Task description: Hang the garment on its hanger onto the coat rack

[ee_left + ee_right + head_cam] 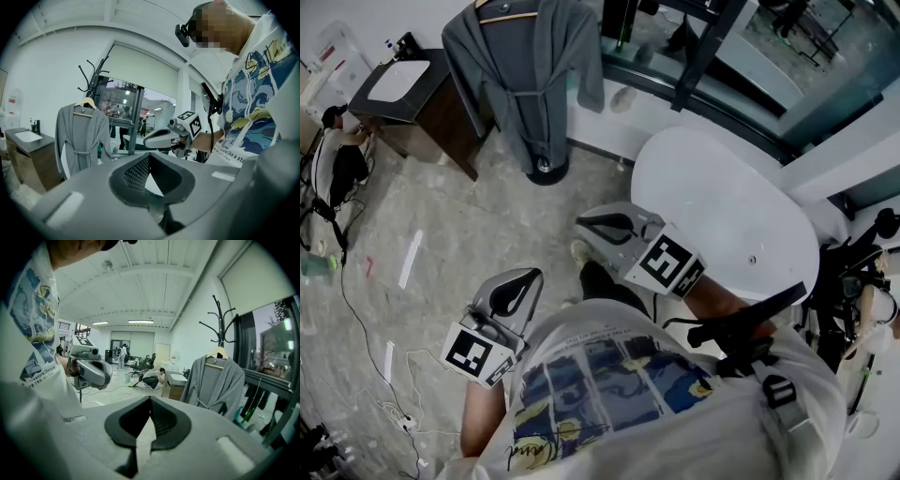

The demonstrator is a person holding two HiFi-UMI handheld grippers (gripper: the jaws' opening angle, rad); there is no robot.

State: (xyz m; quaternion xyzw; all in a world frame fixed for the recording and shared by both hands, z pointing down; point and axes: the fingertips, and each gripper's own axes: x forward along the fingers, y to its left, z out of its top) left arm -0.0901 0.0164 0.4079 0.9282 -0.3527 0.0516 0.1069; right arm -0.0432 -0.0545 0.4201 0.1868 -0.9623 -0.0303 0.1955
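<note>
The person's white T-shirt with a blue painting print bore one small line, legible only partly: "like a sta".

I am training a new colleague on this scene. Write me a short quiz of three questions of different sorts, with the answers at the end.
1. True or false: the grey bathrobe on its wooden hanger lies on the floor.
2. What do the right tongs hold? A) the hanger B) nothing C) the bathrobe's belt
3. In the head view, which piece of furniture stands left of the bathrobe?

Key:
1. False: it hangs on the black coat rack.
2. B: the tongs are shut and empty.
3. The dark wooden cabinet with a white top.
</note>
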